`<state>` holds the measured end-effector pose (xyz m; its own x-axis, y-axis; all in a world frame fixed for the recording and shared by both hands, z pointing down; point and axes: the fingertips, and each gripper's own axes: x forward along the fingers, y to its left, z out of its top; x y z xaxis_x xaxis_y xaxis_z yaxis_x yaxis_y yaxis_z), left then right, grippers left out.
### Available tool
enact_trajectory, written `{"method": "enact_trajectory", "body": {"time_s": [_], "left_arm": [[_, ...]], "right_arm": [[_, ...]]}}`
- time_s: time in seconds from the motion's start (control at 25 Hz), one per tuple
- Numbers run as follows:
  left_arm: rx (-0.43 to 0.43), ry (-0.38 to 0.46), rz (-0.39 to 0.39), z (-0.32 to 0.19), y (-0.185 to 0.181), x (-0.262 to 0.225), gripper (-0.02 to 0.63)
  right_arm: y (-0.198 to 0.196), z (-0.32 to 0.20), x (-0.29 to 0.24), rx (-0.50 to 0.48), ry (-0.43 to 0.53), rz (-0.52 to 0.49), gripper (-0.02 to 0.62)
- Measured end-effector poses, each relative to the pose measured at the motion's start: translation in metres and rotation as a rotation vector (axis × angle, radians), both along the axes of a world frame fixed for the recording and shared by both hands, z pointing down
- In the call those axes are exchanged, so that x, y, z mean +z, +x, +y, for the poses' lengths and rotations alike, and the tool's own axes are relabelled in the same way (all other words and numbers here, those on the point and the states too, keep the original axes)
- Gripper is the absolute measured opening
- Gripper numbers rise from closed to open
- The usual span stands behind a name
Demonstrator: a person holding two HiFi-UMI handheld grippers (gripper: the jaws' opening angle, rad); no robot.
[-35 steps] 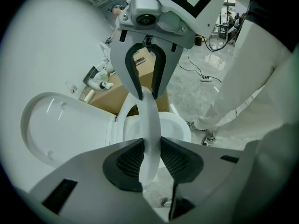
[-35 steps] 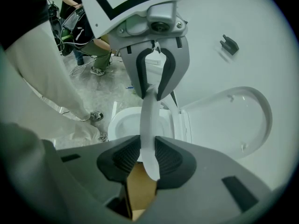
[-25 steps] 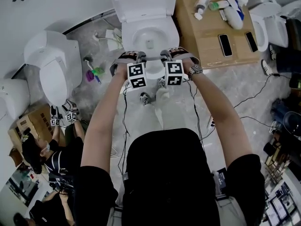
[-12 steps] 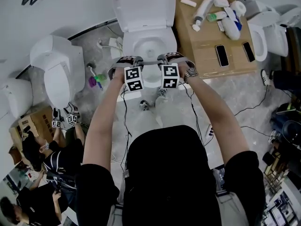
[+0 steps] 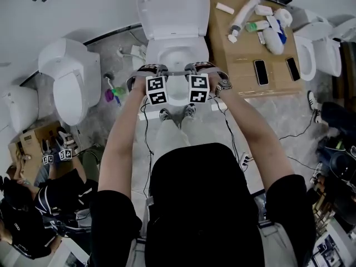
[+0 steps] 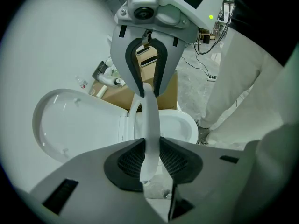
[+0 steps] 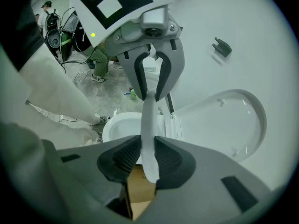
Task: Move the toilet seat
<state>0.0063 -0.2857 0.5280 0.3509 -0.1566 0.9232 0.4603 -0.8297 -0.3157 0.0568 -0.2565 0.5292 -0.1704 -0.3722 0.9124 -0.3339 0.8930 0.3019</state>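
Left gripper (image 6: 149, 158) and right gripper (image 7: 147, 158) are each shown clamped on the front rim of the white toilet seat (image 6: 150, 118). The seat is pinched edge-on between the ribbed pads and held raised at its front above the toilet bowl (image 5: 177, 57). The toilet lid (image 5: 173, 7) is stood open against the white wall (image 5: 83, 4).

The floor (image 5: 289, 121) is seen as grey mottled stone, crossed by black cables (image 5: 303, 128). Just beside the bowl, a brown cardboard surface (image 5: 245, 52) is laid with bottles, tubes and two phones (image 5: 260, 71).

A second toilet (image 5: 69, 82) is placed at the view's left and a third toilet (image 5: 311, 43) at its right. A crouched person (image 5: 53, 196) is visible at lower left.
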Motion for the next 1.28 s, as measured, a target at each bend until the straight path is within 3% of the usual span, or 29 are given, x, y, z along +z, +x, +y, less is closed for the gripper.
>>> {"method": "enact_trajectory", "body": {"time_s": [1.28], "left_arm": [[-0.007,-0.051,0.039,-0.033,0.012,-0.027,0.104]], "right_arm": [[0.015,-0.031,-0.027,0.043,-0.055,0.019,0.1]]}}
